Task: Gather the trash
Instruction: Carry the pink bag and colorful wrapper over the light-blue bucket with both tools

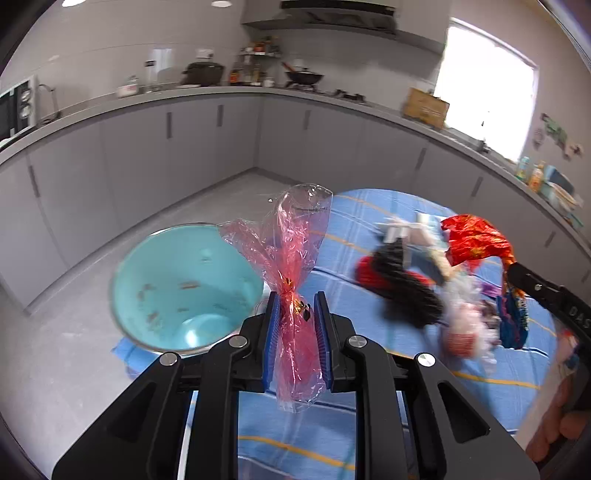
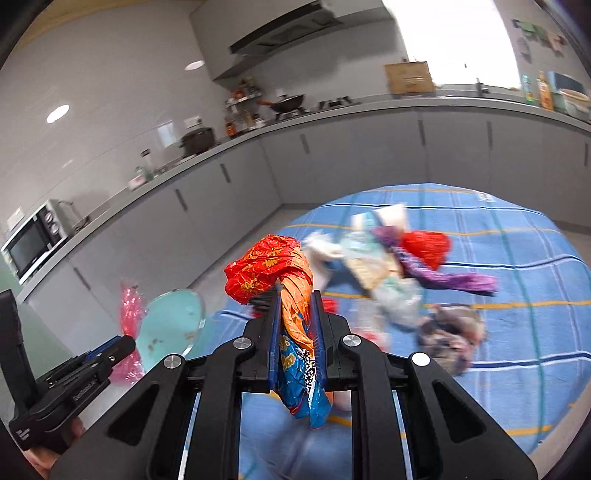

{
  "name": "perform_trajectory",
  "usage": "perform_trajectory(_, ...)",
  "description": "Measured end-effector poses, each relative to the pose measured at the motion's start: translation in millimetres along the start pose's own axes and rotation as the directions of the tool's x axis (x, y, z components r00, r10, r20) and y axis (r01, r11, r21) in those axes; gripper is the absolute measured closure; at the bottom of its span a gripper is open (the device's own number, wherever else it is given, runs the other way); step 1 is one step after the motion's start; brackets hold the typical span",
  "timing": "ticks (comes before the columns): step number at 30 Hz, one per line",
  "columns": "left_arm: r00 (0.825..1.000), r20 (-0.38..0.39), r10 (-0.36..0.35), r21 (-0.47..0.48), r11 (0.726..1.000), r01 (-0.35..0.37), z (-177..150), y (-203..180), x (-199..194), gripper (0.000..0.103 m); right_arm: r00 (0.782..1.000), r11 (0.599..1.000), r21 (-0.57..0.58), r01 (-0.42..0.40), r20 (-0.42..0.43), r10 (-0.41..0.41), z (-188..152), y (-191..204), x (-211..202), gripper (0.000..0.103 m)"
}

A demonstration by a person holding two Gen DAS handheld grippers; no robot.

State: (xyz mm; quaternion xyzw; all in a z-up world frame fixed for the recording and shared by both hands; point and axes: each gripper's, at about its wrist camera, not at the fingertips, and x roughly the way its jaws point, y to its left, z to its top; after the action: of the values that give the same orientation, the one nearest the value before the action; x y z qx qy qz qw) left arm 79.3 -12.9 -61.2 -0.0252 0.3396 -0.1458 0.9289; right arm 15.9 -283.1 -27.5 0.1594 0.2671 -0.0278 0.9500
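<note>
Closest to me, the left gripper (image 1: 297,314) is pinched on a pink cellophane wrapper (image 1: 291,258), crumpled and tied at its waist with a bit of gold ribbon, hanging free in the air. The right gripper (image 2: 297,314) is clamped just as tight on a twisted red-and-orange foil wrapper (image 2: 273,269) whose blue tail dangles below the jaws.

Just past the left gripper stands the turquoise bin (image 1: 184,288), open-mouthed, at the table's edge. Its inside shows only a few small brownish scraps, so I judge the job is barely begun: two pieces are lifted and neither is dropped in yet.

Further along, on the blue plaid tablecloth (image 2: 517,258), plenty is left: a purple wrapper (image 2: 443,275), a red crumpled piece (image 2: 428,243), pale paper and plastic scraps (image 2: 373,258), and a greyish wad (image 2: 450,332) nearer the front. All of that is blurred, so I cannot count it exactly.

Beyond the table runs a pale grey floor, then grey cabinets (image 1: 147,147) wrapping the corner. On the counter sit a microwave (image 2: 33,236) at the left, a dark pot (image 1: 203,72), a wok (image 1: 304,77) under the range hood (image 1: 332,14), and a cardboard box (image 2: 410,77) by the bright window (image 1: 484,92).
</note>
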Motion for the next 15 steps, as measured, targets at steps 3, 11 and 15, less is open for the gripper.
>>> perform_trajectory(3,0.999,-0.009,0.037,-0.035,0.999,-0.037,1,23,2,0.084,0.999,0.999,-0.029,-0.038,-0.021,0.037,0,25,14,0.086)
perform_trajectory(11,0.993,-0.032,0.115,-0.100,0.988,-0.117,0,74,8,0.084,0.988,0.990,-0.068,-0.124,-0.096,0.117,-5,82,56,0.086)
perform_trajectory(15,0.989,-0.045,0.138,-0.115,0.983,-0.142,2,87,16,0.084,0.983,0.985,-0.081,-0.154,-0.115,0.144,-5,102,72,0.086)
